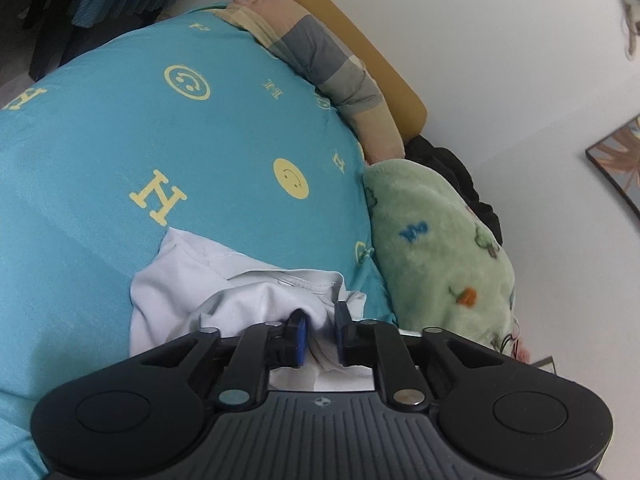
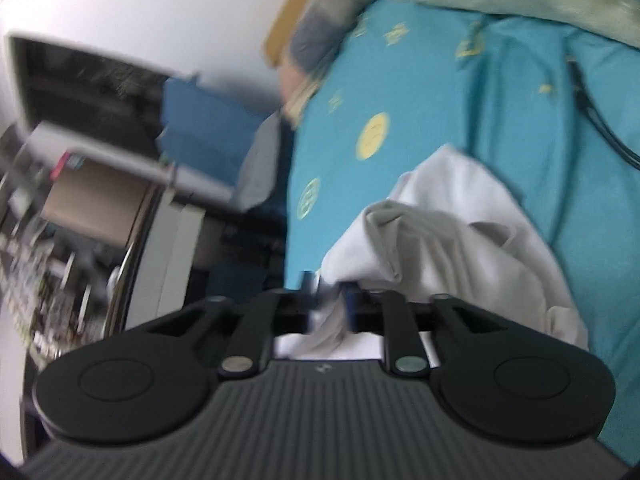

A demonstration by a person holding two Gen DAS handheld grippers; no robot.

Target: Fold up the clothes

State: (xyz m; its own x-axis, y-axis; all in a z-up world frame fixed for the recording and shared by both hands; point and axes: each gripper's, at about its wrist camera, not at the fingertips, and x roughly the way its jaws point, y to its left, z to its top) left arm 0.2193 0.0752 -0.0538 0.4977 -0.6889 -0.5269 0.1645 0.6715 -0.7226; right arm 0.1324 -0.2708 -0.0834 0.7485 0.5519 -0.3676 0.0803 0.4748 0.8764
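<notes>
A pale white garment [image 1: 248, 292] lies crumpled on a teal bed sheet [image 1: 120, 140] printed with yellow smiley faces and letters. My left gripper [image 1: 320, 330] sits low over the garment's near edge. Its blue pads stand apart, with loose cloth lying in the gap and not pinched. In the blurred right wrist view the same garment [image 2: 460, 220] is heaped on the sheet [image 2: 420, 80] close to the bed's left edge. A fold of it hangs between the separated pads of my right gripper [image 2: 330, 300], which do not press on it.
A green fleece blanket [image 1: 432, 240], a plaid pillow [image 1: 320, 60], a brown headboard [image 1: 360, 40] and dark clothing [image 1: 452, 164] line the wall side. A black cable [image 2: 592, 112] lies on the sheet. Cluttered shelves and a box [image 2: 100, 200] stand beyond the bed edge.
</notes>
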